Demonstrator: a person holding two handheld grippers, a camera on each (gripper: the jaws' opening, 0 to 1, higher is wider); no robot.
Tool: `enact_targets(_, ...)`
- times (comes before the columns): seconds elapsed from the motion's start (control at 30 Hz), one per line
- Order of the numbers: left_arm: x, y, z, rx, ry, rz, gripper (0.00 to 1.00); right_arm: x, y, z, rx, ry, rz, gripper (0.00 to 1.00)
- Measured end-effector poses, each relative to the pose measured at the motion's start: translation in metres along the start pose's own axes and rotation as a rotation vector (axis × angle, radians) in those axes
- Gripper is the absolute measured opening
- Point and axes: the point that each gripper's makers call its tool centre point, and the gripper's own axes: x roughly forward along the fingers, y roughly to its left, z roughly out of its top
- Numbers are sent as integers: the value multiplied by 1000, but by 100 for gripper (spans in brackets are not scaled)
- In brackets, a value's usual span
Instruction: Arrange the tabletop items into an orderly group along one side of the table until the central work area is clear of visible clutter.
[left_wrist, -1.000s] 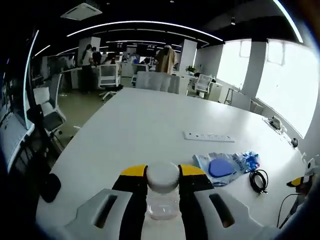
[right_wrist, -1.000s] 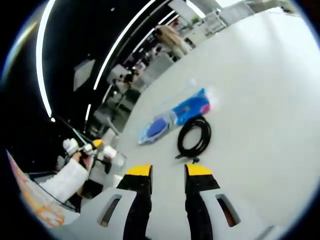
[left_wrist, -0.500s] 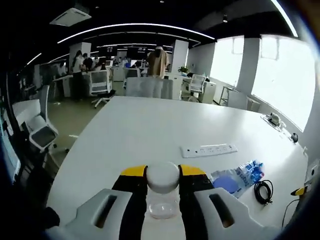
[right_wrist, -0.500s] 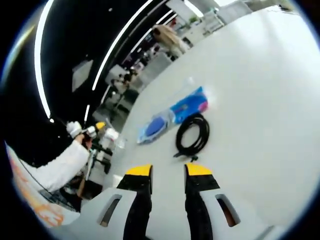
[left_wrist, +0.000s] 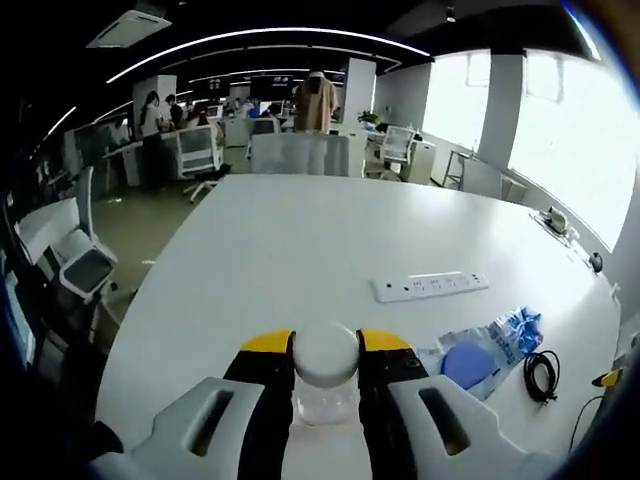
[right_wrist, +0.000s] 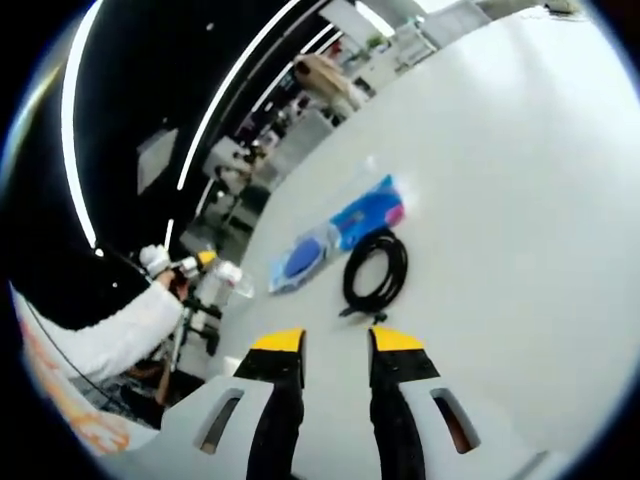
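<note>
Left gripper view. The left gripper (left_wrist: 325, 345) is closed on a small clear bottle (left_wrist: 325, 385) with a round white cap, the yellow-tipped fingers (left_wrist: 268, 343) pressing its neck from both sides. It is held above the near edge of the white table (left_wrist: 300, 250), whose top is smooth and matte. Toward the right edge lie a long white power strip (left_wrist: 430, 286), a crinkled blue plastic bag (left_wrist: 487, 345) with a round blue item inside, and a coiled black cable (left_wrist: 541, 363) (thin, glossy). The step in hand appears to be carrying the bottle to the grouping side. The next move calls for setting it upright close to the bag and strip, then opening the jaws without tipping it.

Right gripper view. The right gripper (right_wrist: 335, 343) is open with nothing between its fingers (right_wrist: 398, 342), hovering over bare table (right_wrist: 520, 200). Just ahead sits the cable (right_wrist: 375, 272), and beyond it, touching or nearly so, the bag (right_wrist: 340, 228). At the table's far left edge, the left gripper (right_wrist: 205, 265) holds the bottle (right_wrist: 228, 277), with a white sleeve (right_wrist: 110, 335) behind it. The loose cable would likely need a pinch across both strands of the loop.
</note>
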Motion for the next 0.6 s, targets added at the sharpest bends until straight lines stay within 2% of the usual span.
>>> enact_targets(0.47, 4, -7, -3, 40, -4, -19, 22, -1, -1, 3, 2, -6, 0, 21)
enact_targets(0.6, 5, -6, -3, 25, -8, -16, 22, 0, 0, 3, 0, -6, 5, 21)
